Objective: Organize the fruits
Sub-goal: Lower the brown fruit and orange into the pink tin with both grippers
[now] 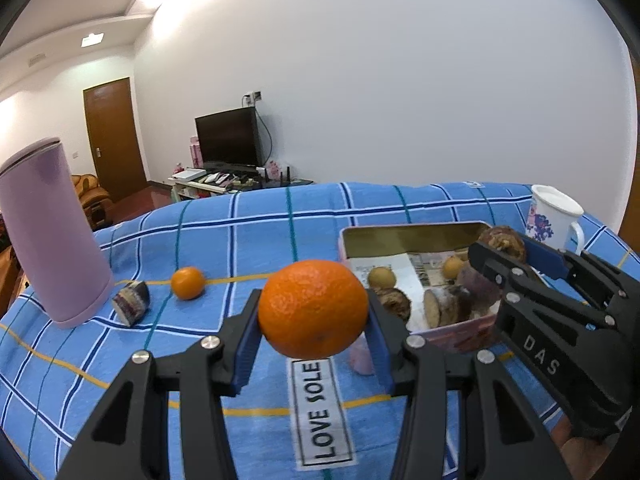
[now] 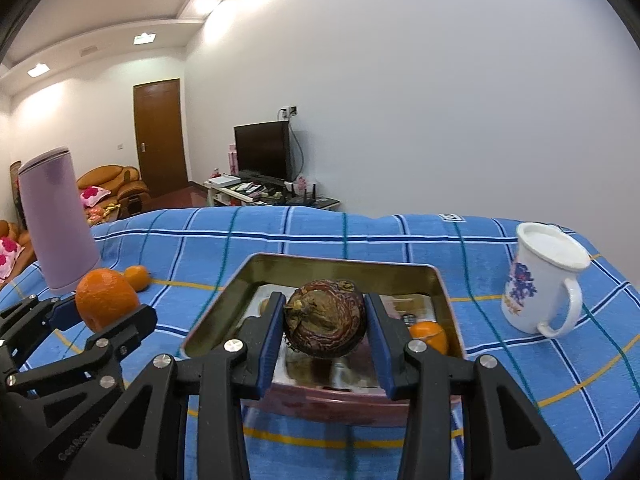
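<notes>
White cloth label (image 1: 322,412) reading "LOVE SOLE" sewn on the blue checked bedspread (image 1: 240,232), "DAS" printed on the right gripper (image 1: 506,258) body

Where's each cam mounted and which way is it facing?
Left wrist: on the left gripper, looking along its fingers across the blue plaid cloth; it holds an orange; right gripper at right.
Right wrist: on the right gripper, over the tin, gripping a brown wrinkled fruit; left gripper at left.
Shared: tin, purple canister, mug.
</notes>
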{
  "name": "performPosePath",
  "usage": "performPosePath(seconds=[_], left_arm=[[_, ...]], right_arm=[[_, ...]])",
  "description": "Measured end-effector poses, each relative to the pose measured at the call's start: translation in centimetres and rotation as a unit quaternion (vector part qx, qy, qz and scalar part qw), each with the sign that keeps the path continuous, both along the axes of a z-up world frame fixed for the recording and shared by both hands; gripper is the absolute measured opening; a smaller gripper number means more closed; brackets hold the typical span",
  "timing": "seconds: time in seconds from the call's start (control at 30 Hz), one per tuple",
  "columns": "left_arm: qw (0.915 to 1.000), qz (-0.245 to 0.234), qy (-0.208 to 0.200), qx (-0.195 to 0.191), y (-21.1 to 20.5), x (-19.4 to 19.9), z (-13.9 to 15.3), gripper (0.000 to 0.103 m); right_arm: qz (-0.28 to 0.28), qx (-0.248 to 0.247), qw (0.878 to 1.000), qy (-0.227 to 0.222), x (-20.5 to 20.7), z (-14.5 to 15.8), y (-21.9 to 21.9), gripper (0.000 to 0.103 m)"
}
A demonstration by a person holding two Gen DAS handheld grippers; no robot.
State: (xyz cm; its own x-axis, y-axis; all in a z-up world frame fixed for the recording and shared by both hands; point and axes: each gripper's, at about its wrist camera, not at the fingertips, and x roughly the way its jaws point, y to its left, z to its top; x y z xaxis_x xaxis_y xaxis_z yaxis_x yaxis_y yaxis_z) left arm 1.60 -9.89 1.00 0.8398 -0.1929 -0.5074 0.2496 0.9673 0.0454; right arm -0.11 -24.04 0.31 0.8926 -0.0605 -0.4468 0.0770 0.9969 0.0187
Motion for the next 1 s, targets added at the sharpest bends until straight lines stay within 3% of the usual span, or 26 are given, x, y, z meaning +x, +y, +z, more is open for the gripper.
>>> performPosePath(seconds=[0.7,1.0], left_arm=[[0.9994,-0.034,0.003,-0.009,-4.3,1.7,0.6,0.050],[0.9983,-0.057,0.005,-0.005,-7.7,3.2,0.7,0.050]], right_arm=[[-0.083,0.022,0.996,-0.005,-0.2,0.6,-8.1,0.042],[-0.097,0.026,0.995,0.011,0.2,0.4,-9.3,0.042]])
